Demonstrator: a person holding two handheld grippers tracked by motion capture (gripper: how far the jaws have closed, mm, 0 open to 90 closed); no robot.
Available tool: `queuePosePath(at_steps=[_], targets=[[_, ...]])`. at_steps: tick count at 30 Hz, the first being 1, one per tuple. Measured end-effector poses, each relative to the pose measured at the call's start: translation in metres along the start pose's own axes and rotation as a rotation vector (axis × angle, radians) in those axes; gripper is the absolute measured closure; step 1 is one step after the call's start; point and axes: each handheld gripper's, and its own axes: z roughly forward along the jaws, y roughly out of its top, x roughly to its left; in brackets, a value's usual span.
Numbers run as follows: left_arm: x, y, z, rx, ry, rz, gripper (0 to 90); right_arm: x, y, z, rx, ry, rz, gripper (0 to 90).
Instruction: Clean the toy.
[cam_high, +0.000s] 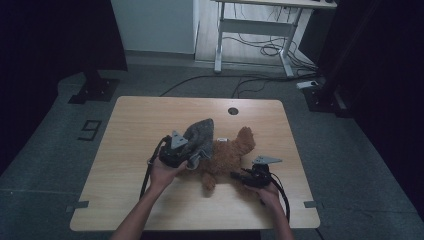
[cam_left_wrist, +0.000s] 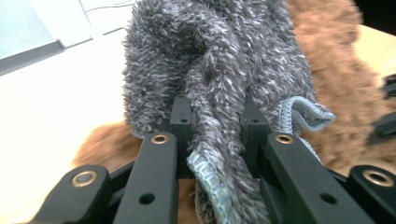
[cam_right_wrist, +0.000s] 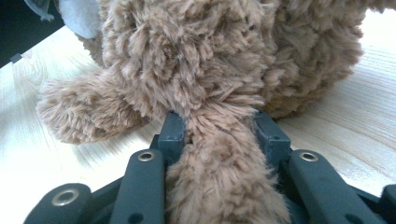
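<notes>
Two grips were on: left gripper (cam_left_wrist: 212, 121) clamped the grey fuzzy garment (cam_left_wrist: 219, 60), right gripper (cam_right_wrist: 219, 135) pinched a limb of the brown teddy bear (cam_high: 227, 155), lying mid-table (cam_high: 150, 115). Both looked soft and light; garment best taken at its hem.

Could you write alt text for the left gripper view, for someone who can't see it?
Two black jaws of the left tool pinch a fold of fuzzy grey cloth. Behind it lies a brown plush toy on a pale table.
</notes>
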Motion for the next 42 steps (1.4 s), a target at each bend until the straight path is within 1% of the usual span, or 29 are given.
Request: queuePosePath(at_steps=[2,4,7,9,10,11,12,15,17,18,19,21,23,25,26,28,31,32,33,34,37,39,41,42], targets=[[0.012,-0.007,-0.004,0.01,0.025,-0.02,72.8,0.0,0.0,0.0,-0.001,0.001,0.002,62.8],[0.021,-0.016,-0.006,0.015,0.032,-0.046,72.7,0.0,0.0,0.0,-0.002,0.0,0.002,62.8],[0.032,-0.03,-0.01,0.02,0.054,-0.074,72.9,0.0,0.0,0.001,-0.003,-0.001,0.001,62.8],[0.039,-0.039,-0.011,0.036,0.065,-0.096,73.0,0.0,0.0,0.001,-0.001,-0.006,-0.001,62.7],[0.043,-0.044,-0.011,0.042,0.059,-0.116,73.0,0.0,0.0,0.001,-0.001,-0.006,-0.001,62.7],[0.048,-0.052,-0.01,0.053,0.048,-0.156,73.1,0.0,0.001,0.001,0.001,-0.014,-0.01,62.8],[0.048,-0.052,-0.01,0.053,0.048,-0.156,73.1,0.0,0.001,0.001,0.001,-0.014,-0.01,62.8],[0.053,-0.063,-0.003,0.085,0.042,-0.178,73.2,0.001,0.003,0.004,0.012,-0.032,-0.045,63.1],[0.057,-0.072,0.002,0.114,0.033,-0.196,73.1,0.001,0.004,0.005,0.012,-0.033,-0.044,63.2],[0.057,-0.072,0.002,0.114,0.033,-0.196,73.1,0.001,0.004,0.005,0.012,-0.033,-0.044,63.2],[0.059,-0.08,0.005,0.137,0.022,-0.214,73.1,0.0,0.004,0.005,0.013,-0.032,-0.049,63.2],[0.062,-0.082,0.004,0.131,0.005,-0.238,73.1,0.0,0.004,0.005,0.013,-0.033,-0.051,63.2],[0.062,-0.077,-0.002,0.109,0.006,-0.24,73.1,0.0,0.005,0.005,0.012,-0.04,-0.056,63.5],[0.062,-0.064,-0.01,0.08,0.005,-0.224,73.0,-0.001,0.006,0.006,0.008,-0.056,-0.063,63.8],[0.061,-0.054,-0.015,0.057,0.005,-0.213,73.0,-0.001,0.007,0.007,0.006,-0.06,-0.066,63.9],[0.057,-0.034,-0.02,0.028,0.003,-0.18,72.9,-0.001,0.009,0.009,0.001,-0.083,-0.079,64.2],[0.048,-0.001,-0.018,0.005,-0.013,-0.131,72.7,-0.001,0.011,0.011,-0.012,-0.107,-0.086,64.4],[0.044,0.012,-0.014,0.007,-0.025,-0.118,72.7,-0.002,0.012,0.012,-0.013,-0.109,-0.082,64.4],[0.042,0.019,-0.011,0.008,-0.028,-0.111,72.7,-0.002,0.012,0.012,-0.015,-0.11,-0.084,64.4],[0.039,0.026,-0.005,0.02,-0.031,-0.1,72.7,-0.002,0.012,0.012,-0.014,-0.111,-0.081,64.4],[0.028,0.04,0.017,0.054,-0.06,-0.094,72.8,-0.002,0.012,0.012,-0.015,-0.109,-0.081,64.4],[0.021,0.042,0.03,0.095,-0.073,-0.086,73.1,-0.003,0.012,0.011,-0.016,-0.108,-0.082,64.3],[0.017,0.038,0.041,0.134,-0.09,-0.097,73.2,-0.003,0.011,0.011,-0.016,-0.103,-0.082,64.3],[0.016,0.034,0.047,0.143,-0.103,-0.11,73.3,-0.003,0.011,0.01,-0.014,-0.1,-0.082,64.2]])
